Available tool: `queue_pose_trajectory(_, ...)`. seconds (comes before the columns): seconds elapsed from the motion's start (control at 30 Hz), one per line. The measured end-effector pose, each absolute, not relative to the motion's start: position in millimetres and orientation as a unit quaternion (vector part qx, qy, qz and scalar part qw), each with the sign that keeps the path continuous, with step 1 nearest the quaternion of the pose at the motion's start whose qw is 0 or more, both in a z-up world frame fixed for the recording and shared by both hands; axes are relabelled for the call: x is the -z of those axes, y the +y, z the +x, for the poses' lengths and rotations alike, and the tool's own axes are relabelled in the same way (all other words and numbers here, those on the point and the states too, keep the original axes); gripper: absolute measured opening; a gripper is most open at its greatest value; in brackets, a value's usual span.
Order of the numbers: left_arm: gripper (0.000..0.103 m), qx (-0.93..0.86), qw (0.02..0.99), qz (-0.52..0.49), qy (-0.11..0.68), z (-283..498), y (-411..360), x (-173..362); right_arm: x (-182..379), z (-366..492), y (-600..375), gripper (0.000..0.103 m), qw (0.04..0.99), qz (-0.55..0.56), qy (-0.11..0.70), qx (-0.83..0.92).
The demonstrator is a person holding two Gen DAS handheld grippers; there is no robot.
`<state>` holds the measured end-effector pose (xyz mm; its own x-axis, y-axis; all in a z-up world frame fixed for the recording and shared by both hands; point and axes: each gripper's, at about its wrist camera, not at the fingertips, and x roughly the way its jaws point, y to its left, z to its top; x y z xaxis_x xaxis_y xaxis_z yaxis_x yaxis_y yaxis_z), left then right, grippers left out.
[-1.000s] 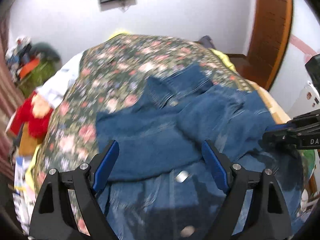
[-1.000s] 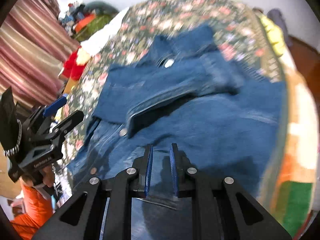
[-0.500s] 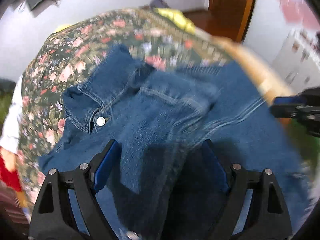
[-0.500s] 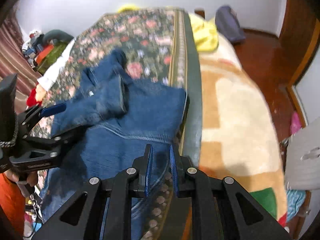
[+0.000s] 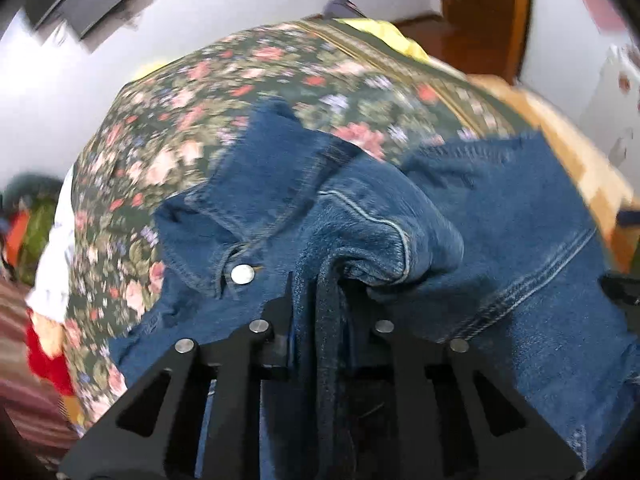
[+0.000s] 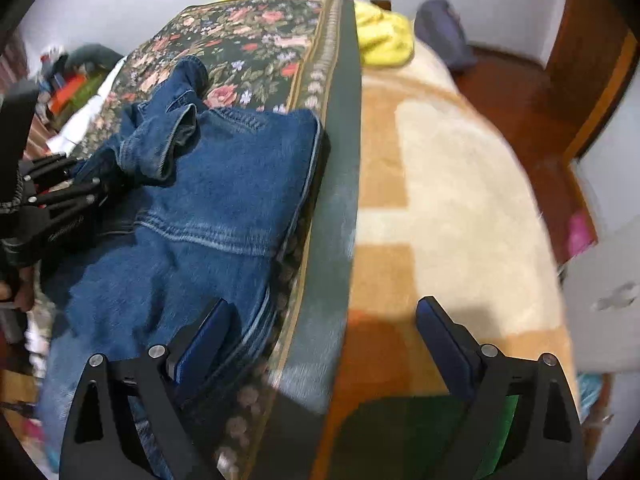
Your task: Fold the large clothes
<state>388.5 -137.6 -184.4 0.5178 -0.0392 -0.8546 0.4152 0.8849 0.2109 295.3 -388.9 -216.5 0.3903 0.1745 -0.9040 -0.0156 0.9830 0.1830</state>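
Since half a second ago the left gripper (image 5: 324,300) has closed from wide apart onto a bunched fold of the one blue denim jacket (image 5: 400,240), while the right gripper (image 6: 320,340) has let go and now stands spread. Cloth rises from between the left fingers toward 12 o'clock. From the right gripper, the jacket lies at 10 o'clock on one floral bedspread (image 6: 256,40), its left finger (image 6: 204,336) over the hem.

A blue denim jacket (image 5: 460,216) with a silver metal button (image 5: 242,274) is seen on a dark green floral-patterned bedspread (image 6: 256,36).
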Motion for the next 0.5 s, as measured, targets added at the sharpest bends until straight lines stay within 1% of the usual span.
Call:
queue_pose_trajectory(0.13, 0.019, 0.103, 0.875, 0.151, 0.449, 388, -91, 158, 211, 296, -390, 0.093, 0.828, 0.092, 0.55, -0.055)
queue_pose_trajectory(0.27, 0.019, 0.088, 0.879, 0.073, 0.463, 386, -31, 151, 203, 296, -383, 0.093, 0.832, 0.089, 0.544, -0.059)
queue_pose_trajectory(0.4, 0.019, 0.08, 0.866, -0.005, 0.494, 366, 27, 172, 193, 294, -369, 0.093, 0.84, 0.085, 0.532, -0.069)
queue_pose_trajectory(0.43, 0.021, 0.082, 0.858, -0.029, 0.506, 356, 43, 184, 190, 293, -365, 0.093, 0.841, 0.083, 0.529, -0.071)
queue_pose_trajectory(0.5, 0.022, 0.084, 0.847, -0.051, 0.523, 342, 54, 202, 189, 295, -360, 0.093, 0.842, 0.08, 0.529, -0.073)
